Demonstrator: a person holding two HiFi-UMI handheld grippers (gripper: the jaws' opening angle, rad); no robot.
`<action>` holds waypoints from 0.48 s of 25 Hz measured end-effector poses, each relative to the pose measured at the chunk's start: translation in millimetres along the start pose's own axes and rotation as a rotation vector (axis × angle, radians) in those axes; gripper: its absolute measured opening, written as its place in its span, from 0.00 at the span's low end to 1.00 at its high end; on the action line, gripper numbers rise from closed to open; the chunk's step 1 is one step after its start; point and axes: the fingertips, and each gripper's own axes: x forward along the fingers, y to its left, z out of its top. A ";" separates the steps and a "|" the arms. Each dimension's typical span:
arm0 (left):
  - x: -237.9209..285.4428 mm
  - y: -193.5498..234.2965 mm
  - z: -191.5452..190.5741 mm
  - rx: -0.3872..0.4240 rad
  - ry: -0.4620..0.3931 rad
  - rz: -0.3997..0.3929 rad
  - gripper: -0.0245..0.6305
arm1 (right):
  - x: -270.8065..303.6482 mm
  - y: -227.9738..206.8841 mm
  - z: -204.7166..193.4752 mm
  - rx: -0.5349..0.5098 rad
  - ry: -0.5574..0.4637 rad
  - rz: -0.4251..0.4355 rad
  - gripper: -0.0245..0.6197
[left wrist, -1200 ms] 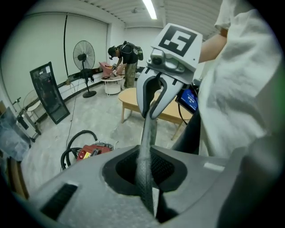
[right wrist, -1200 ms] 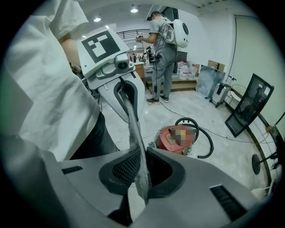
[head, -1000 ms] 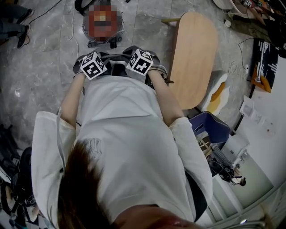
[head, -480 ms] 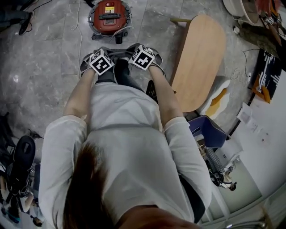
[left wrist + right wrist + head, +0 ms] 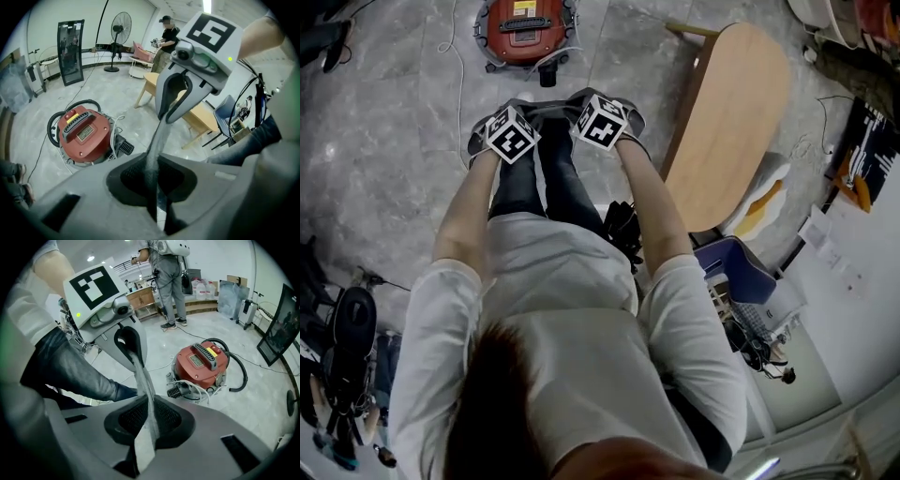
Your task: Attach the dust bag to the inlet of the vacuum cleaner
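A grey dust bag (image 5: 549, 110) hangs stretched between my two grippers, seen edge-on as a thin fabric strip (image 5: 158, 140) (image 5: 143, 376). My left gripper (image 5: 157, 190) is shut on one edge of it, my right gripper (image 5: 147, 427) on the other. Each shows in the other's view, the right gripper (image 5: 169, 112) and the left gripper (image 5: 127, 347), jaws pinched on the fabric. The red vacuum cleaner (image 5: 523, 28) (image 5: 84, 133) (image 5: 201, 362) stands on the floor just beyond the bag, with a black ribbed port (image 5: 123, 146) (image 5: 177, 391) facing me.
A long wooden table (image 5: 727, 122) stands to the right, a blue chair (image 5: 741, 267) beside it. A black hose (image 5: 236, 369) and a white cable (image 5: 455, 66) lie by the vacuum. A fan (image 5: 121, 28) and a person (image 5: 168, 277) stand farther off.
Both grippers have sunk toward the floor with the bag between them. The person bends further, and the dark trouser legs now show below the cubes.
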 end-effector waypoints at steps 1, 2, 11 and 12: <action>7.7 3.1 -1.8 0.001 0.002 0.000 0.09 | 6.3 -3.2 -3.8 0.013 -0.003 -0.002 0.10; 15.4 5.5 -4.0 0.007 0.006 -0.002 0.09 | 13.0 -5.5 -8.1 0.026 -0.005 -0.002 0.10; 77.7 32.3 -19.3 0.248 0.044 0.077 0.09 | 69.2 -26.5 -42.1 -0.028 0.003 -0.102 0.09; 83.2 34.8 -21.1 0.255 0.043 0.082 0.09 | 74.3 -28.7 -44.8 -0.033 0.001 -0.115 0.09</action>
